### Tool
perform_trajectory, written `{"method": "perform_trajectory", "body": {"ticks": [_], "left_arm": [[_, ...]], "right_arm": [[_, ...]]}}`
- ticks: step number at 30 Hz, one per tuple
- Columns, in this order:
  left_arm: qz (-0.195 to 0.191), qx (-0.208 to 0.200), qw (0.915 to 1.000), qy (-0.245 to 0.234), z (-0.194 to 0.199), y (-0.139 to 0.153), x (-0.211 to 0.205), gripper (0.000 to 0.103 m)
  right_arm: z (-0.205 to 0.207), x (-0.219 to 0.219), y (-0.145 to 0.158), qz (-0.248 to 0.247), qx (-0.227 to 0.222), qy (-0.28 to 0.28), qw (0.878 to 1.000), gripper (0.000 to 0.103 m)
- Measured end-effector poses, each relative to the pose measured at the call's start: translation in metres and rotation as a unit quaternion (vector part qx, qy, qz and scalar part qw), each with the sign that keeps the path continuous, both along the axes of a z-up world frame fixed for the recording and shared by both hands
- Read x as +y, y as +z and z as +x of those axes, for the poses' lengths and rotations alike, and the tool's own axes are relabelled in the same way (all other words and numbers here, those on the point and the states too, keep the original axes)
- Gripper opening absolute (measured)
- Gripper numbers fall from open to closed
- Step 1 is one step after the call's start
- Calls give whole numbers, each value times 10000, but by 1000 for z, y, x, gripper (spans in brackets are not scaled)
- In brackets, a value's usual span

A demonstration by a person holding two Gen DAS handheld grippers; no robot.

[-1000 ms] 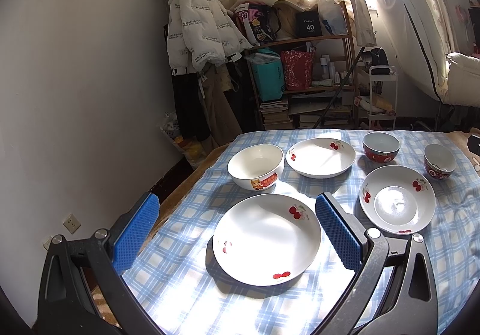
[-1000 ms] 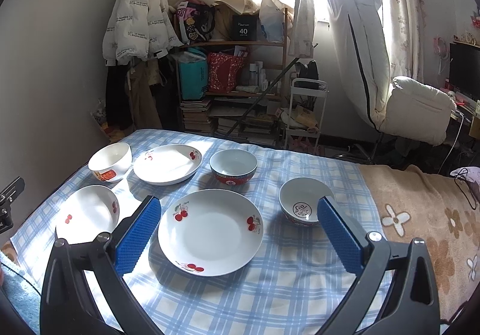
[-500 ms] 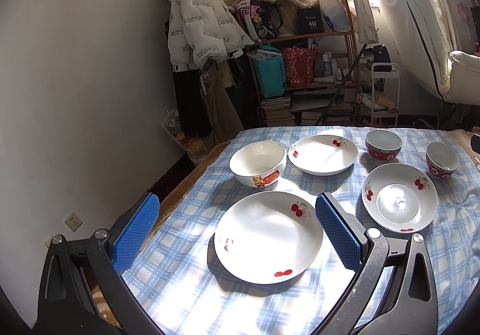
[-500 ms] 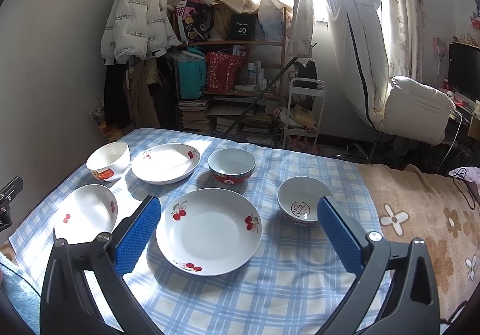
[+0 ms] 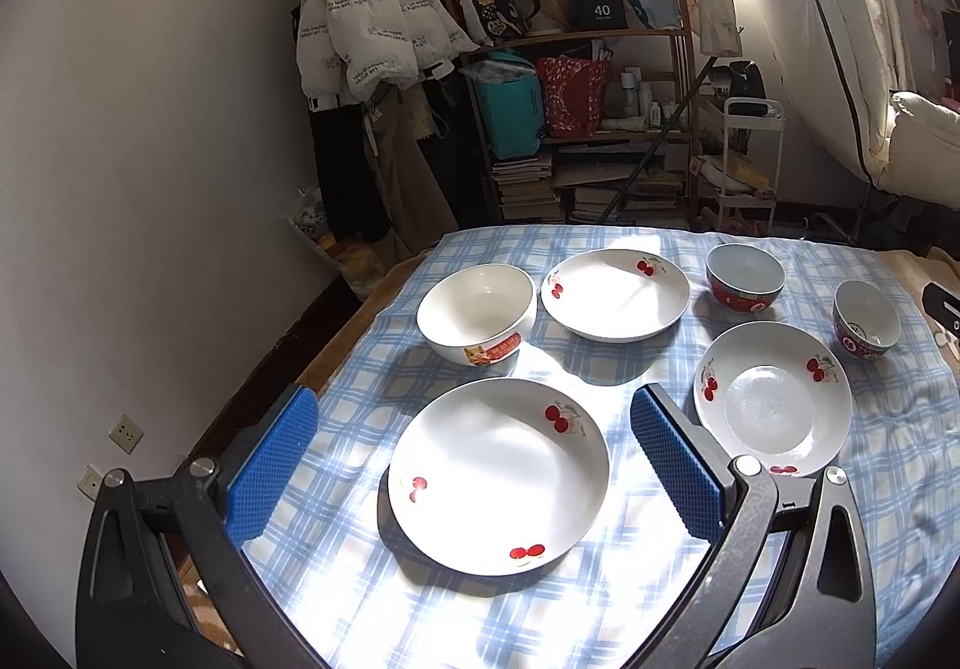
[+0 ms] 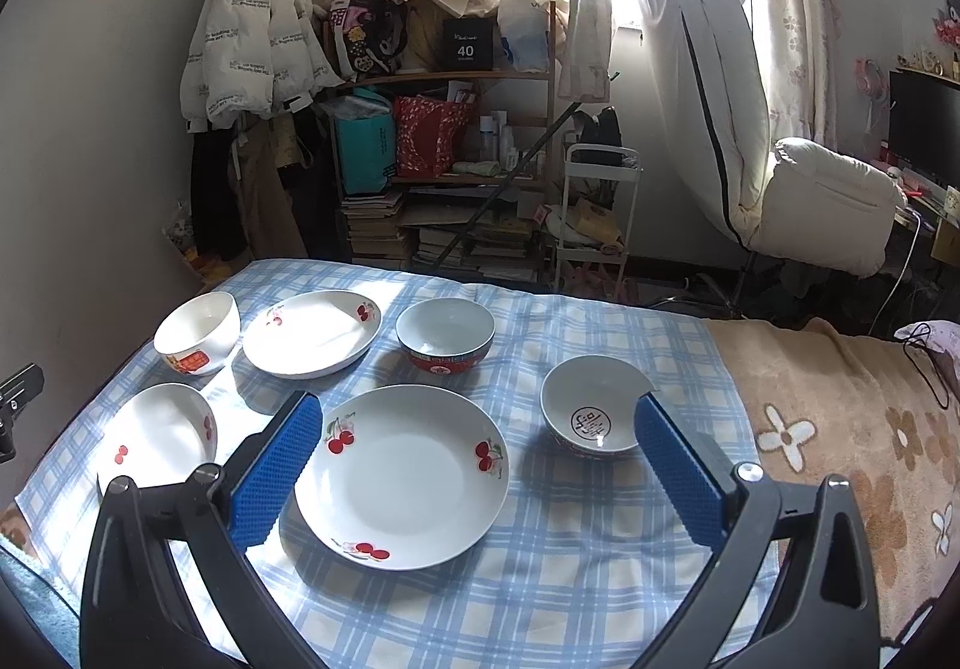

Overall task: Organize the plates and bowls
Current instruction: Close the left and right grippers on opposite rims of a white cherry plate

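Left hand-held gripper (image 5: 474,432) wide open, empty, above near cherry plate (image 5: 498,474). Right hand-held gripper (image 6: 477,438) likewise over second plate (image 6: 401,477). Advise rim pinch, level lift, stack plates first.

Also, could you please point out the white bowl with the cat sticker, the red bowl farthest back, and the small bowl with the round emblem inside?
white bowl (image 5: 477,303), left wrist view, inner floor.
red bowl (image 6: 445,326), right wrist view, inner floor.
small bowl (image 6: 591,423), right wrist view, emblem inside.
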State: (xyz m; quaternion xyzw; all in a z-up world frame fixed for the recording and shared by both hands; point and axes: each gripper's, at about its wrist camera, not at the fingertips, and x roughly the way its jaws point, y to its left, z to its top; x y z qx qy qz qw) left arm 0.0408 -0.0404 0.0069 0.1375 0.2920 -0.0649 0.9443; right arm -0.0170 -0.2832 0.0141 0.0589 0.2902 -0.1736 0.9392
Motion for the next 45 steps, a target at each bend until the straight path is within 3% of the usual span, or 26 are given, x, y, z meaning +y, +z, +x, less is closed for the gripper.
{"method": "perform_trajectory", "body": {"ticks": [7, 13, 22, 26, 35, 39, 45], "left_arm": [[92, 219, 9996, -177, 36, 3, -33, 102], [79, 638, 9973, -356, 76, -7, -69, 102], [216, 1223, 9900, -663, 113, -53, -120, 102], [346, 1484, 9853, -770, 124, -77, -135, 102], [524, 1950, 9752, -908, 140, -121, -151, 102], [510, 2189, 9691, -1015, 144, -137, -157, 102], [565, 2409, 9606, -1268, 140, -157, -171, 102]], "right_arm": [[17, -15, -9, 120, -111, -234, 9996, 103], [39, -27, -20, -15, 103, -239, 9997, 103], [63, -44, -49, 121, 530, -235, 9982, 103], [73, -53, -65, 339, 741, -211, 9965, 94], [90, -61, -100, 636, 1084, -165, 9919, 92], [96, -62, -115, 760, 1339, -91, 9880, 79], [99, -66, -130, 972, 1529, -64, 9834, 78]]}}
